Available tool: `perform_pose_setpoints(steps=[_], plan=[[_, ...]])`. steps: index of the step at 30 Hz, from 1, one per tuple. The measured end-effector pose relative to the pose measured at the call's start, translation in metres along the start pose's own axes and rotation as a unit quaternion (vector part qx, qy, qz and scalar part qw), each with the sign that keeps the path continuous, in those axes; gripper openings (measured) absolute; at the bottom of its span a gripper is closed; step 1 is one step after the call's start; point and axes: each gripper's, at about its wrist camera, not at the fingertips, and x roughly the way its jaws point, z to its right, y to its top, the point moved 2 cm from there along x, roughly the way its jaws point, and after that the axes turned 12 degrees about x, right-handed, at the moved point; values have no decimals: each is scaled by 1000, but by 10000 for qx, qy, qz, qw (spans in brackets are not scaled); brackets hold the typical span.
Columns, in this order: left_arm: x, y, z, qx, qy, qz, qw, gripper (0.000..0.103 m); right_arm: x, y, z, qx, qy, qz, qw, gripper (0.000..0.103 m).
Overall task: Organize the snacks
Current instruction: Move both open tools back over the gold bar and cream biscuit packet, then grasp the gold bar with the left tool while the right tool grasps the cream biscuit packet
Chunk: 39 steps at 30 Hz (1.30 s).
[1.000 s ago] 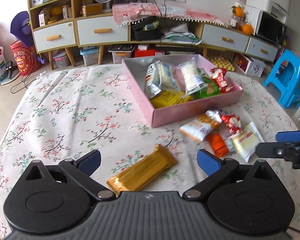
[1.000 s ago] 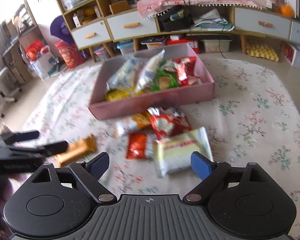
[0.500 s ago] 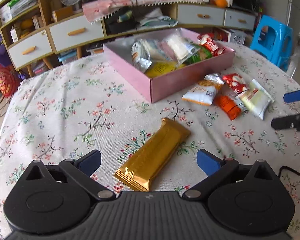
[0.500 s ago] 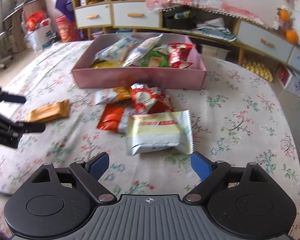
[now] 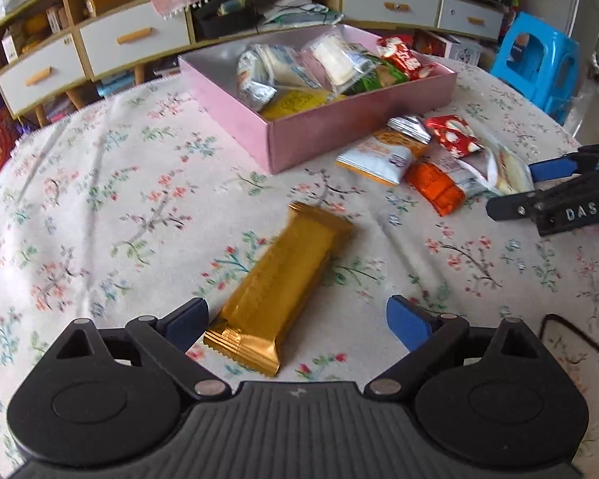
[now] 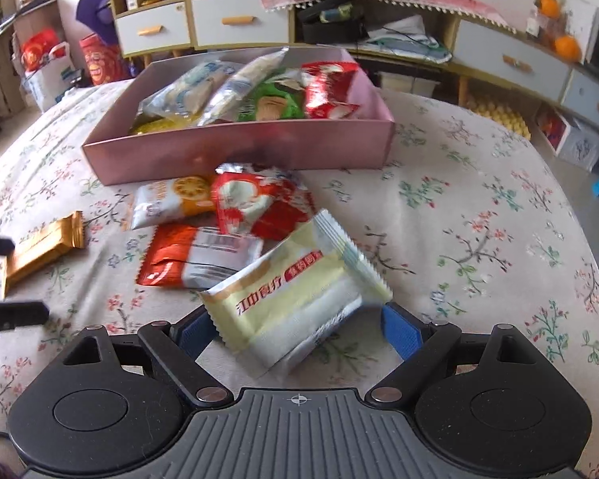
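Note:
A pink box [image 5: 355, 119] [image 6: 239, 147] holds several snack packs on the flowered table. A gold bar [image 5: 283, 279] [image 6: 40, 247] lies flat, its near end between the fingers of my open left gripper [image 5: 295, 321]. A pale yellow cracker pack [image 6: 299, 295] [image 5: 507, 163] lies with its near end between the fingers of my open right gripper [image 6: 295, 329] [image 5: 535, 187]. Beside it lie an orange-silver pack [image 6: 195, 255] [image 5: 439, 183], a red pack [image 6: 259, 207] [image 5: 455, 135] and an orange biscuit pack [image 6: 171, 199] [image 5: 387, 151].
The flowered tablecloth [image 5: 100, 207] covers the table. Cabinets with drawers [image 5: 131, 36] stand beyond the far edge. A blue stool [image 5: 539, 60] stands at the right. A dark cable [image 5: 579, 339] lies on the cloth near my left gripper.
Both grippers have moved forward and down. The gold bar's end now sits between the left fingers, and the yellow pack's end between the right fingers. Both stay open.

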Motion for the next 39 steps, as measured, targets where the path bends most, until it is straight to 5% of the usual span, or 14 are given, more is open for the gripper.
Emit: perform_pose_setpoints(steps=[7, 19, 33, 39], plan=[[-10, 1, 21, 251, -354, 45, 9990, 91, -6, -1, 34, 224, -138, -61, 9996, 93], [-4, 7, 12, -87, 99, 51, 9999, 76, -17, 3, 37, 876, 484, -360, 9943, 93], [-3, 10, 10, -315, 273, 213, 9989, 48, 1, 11, 31, 786, -44, 149, 9968, 92], [-2, 12, 10, -353, 277, 234, 9987, 37, 2, 11, 27, 599, -181, 232, 9978, 78]])
